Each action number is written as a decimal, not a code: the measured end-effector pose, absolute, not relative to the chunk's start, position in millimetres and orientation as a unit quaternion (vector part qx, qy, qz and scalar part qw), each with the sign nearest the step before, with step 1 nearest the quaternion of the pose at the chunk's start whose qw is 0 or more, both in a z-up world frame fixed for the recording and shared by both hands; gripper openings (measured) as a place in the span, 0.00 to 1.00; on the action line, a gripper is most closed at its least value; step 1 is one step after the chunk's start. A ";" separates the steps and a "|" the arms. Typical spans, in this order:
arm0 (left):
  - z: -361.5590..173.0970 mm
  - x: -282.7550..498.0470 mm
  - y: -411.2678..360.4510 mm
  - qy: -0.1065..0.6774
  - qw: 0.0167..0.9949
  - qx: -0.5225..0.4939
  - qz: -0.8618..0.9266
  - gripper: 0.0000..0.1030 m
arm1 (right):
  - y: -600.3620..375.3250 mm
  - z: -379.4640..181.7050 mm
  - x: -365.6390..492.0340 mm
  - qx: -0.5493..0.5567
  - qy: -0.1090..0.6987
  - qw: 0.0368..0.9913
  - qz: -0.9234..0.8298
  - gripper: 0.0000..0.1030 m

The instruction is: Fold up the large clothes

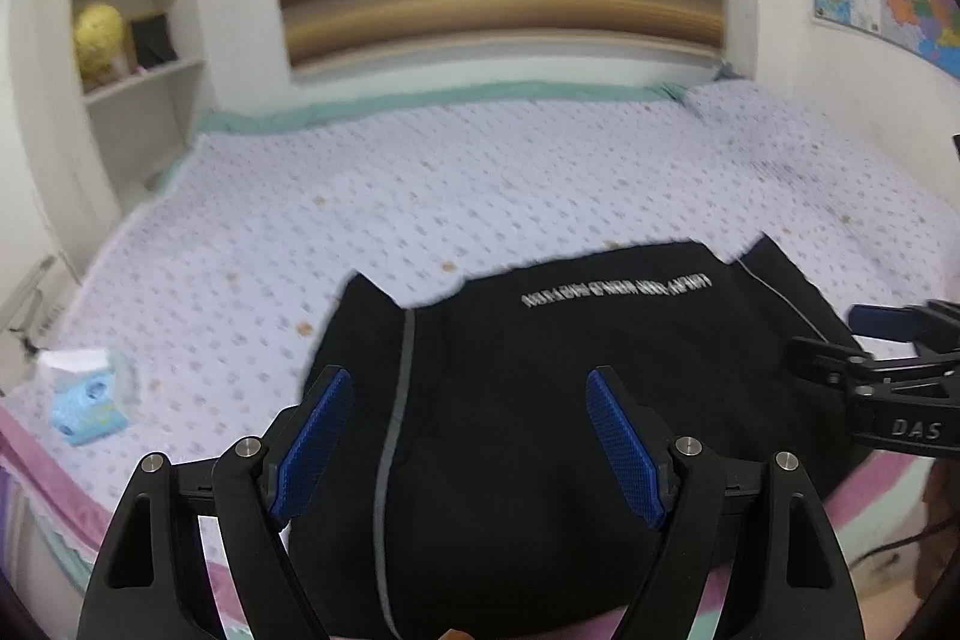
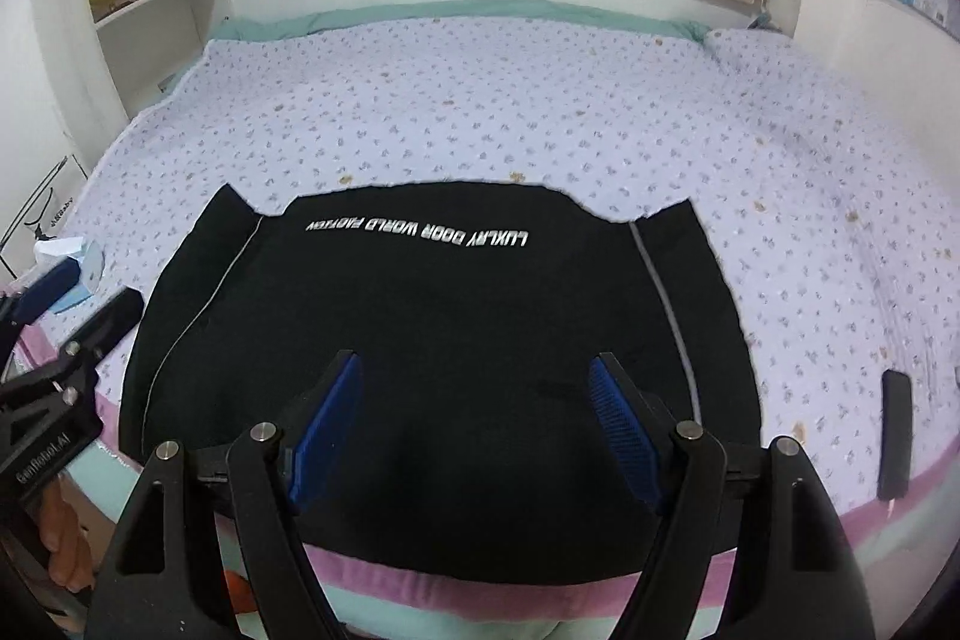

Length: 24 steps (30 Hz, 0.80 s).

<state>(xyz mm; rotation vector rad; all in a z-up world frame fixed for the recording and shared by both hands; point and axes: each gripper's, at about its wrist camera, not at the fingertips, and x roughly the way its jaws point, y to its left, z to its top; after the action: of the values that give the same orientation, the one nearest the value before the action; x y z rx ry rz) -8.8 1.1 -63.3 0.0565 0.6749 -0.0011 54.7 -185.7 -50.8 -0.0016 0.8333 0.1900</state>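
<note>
Garment point(image 2: 432, 328): one, black, flat on bed point(image 2: 480, 100)
Left gripper point(image 1: 468, 436): fingers spread, empty
Right gripper point(image 2: 474, 424): fingers spread, empty
Tissue pack point(image 1: 87, 394): one
Remote point(image 2: 895, 433): one

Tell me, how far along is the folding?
Partly done, it seems: the black top lies flat on the bed, sides apparently turned in. Nothing is in hand: the left tongs and right tongs are open above it. A further fold probably remains.

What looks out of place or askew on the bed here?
Little stands out. The black garment lies flat, though its near edge hangs over the bed edge. A dark remote-like object and a tissue pack sit on the sheet beside it. Brownish spots dot the sheet.
</note>
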 end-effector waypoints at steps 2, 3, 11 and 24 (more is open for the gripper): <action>-66.0 -8.1 0.9 0.337 0.941 0.021 -0.012 0.79 | -183.5 -56.0 53.2 0.000 0.409 0.907 0.097 0.77; -66.5 -8.0 -0.3 0.337 0.941 0.023 -0.009 0.79 | -181.5 -58.1 52.5 -0.003 0.411 0.907 0.096 0.77; -70.8 -4.9 -3.0 0.343 0.939 0.031 0.002 0.79 | -185.4 -64.8 51.1 -0.001 0.417 0.904 0.094 0.77; -73.4 -3.6 -0.8 0.343 0.939 0.025 0.014 0.79 | -189.7 -66.9 52.5 -0.002 0.421 0.902 0.093 0.78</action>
<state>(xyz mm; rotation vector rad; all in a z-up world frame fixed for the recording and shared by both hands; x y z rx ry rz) -3.6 -0.8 -73.4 0.0519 0.7006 0.0286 52.5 -189.7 -66.9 -0.0038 0.8711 0.1926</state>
